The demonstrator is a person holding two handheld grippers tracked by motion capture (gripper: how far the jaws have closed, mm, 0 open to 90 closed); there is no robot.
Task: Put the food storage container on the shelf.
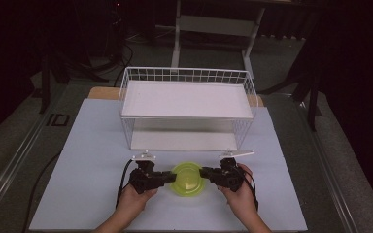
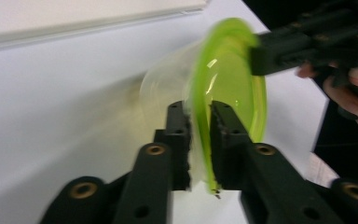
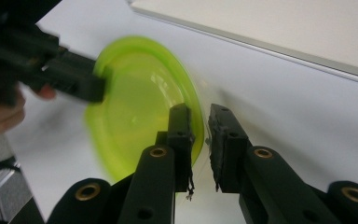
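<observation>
So the green bowl (image 1: 188,179) sits near the front edge of the white table (image 1: 87,160), about midway along it, with the wire rack (image 1: 187,107) standing behind it toward the back edge. The left gripper (image 1: 171,178) comes in from the bowl's left side, and in its own view the jaws are clamped tight on the rim, one inside and one outside. The right gripper (image 1: 205,173) is at the opposite rim. Its jaws are narrow too, straddling the edge, though a sliver of gap shows on the outer side, so I can't tell if both pads actually press.
</observation>
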